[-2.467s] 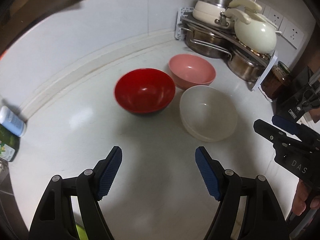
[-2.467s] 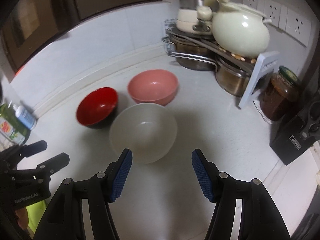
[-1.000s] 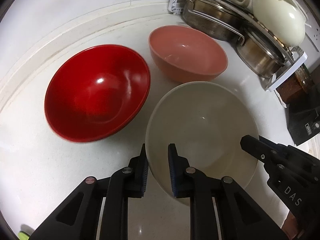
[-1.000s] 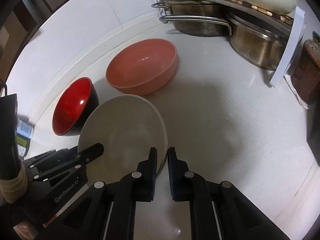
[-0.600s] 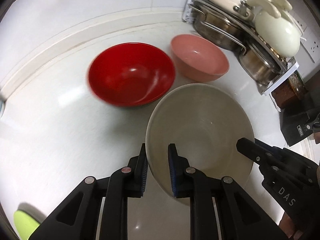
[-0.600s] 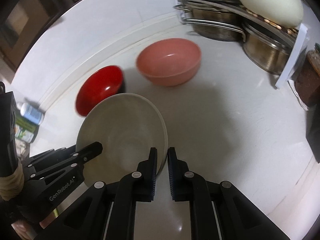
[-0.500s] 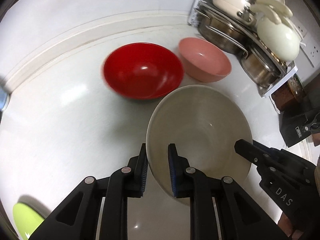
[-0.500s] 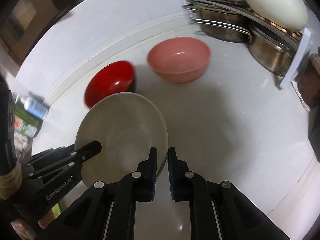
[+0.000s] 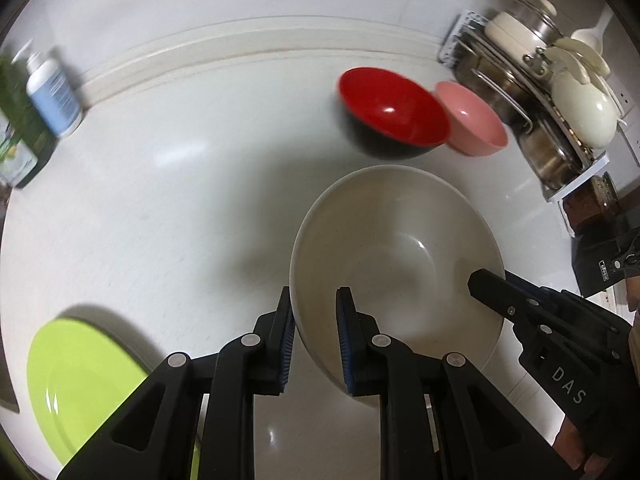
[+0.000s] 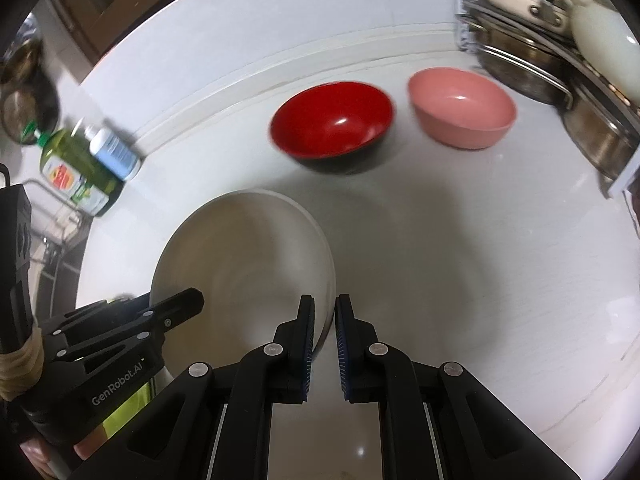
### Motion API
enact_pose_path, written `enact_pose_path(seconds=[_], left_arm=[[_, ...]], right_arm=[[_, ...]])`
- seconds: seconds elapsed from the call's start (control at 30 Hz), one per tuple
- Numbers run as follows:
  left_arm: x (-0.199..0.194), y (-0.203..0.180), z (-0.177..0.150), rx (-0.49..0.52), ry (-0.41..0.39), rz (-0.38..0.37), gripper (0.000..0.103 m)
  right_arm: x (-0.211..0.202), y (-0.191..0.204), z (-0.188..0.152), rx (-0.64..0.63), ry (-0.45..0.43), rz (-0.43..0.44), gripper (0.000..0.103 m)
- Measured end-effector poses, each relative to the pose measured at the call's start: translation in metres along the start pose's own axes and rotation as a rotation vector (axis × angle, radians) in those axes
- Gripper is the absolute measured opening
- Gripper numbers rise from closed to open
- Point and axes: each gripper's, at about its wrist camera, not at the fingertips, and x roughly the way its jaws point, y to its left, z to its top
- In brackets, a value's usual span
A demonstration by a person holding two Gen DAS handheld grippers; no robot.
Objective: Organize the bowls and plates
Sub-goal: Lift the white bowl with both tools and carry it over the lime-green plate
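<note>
The cream bowl (image 9: 396, 264) hangs above the counter (image 9: 180, 200), pinched on two sides of its rim; the left gripper (image 9: 314, 334) clamps the near-left edge, the right gripper (image 10: 323, 338) the opposite edge; it's wide, shallow, glossy, empty, slightly tilted; the green plate (image 9: 80, 384) lies low to the left of the left gripper, the likely landing spot; red bowl (image 9: 394, 114) and pink bowl (image 9: 472, 122) sit ahead, touching or nearly so.
</note>
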Motion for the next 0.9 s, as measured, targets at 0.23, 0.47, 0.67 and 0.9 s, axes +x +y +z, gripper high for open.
enact_pose_path(seconds=[0.23, 0.47, 0.67, 0.9], left_arm=[[-0.003, 0.024, -0.020, -0.032, 0.015, 0.017, 0.020], [0.004, 0.035, -0.029, -0.055, 0.039, 0.023, 0.020], [0.012, 0.037, -0.035, -0.055, 0.061, 0.027, 0.020], [0.019, 0.036, -0.041, -0.049, 0.087, 0.026, 0.022]], right_arm=[[0.012, 0.023, -0.013, -0.033, 0.045, 0.016, 0.012], [0.021, 0.030, -0.020, -0.060, 0.074, 0.015, 0.012], [0.026, 0.031, -0.021, -0.073, 0.083, 0.005, 0.012], [0.032, 0.032, -0.023, -0.070, 0.094, -0.003, 0.012]])
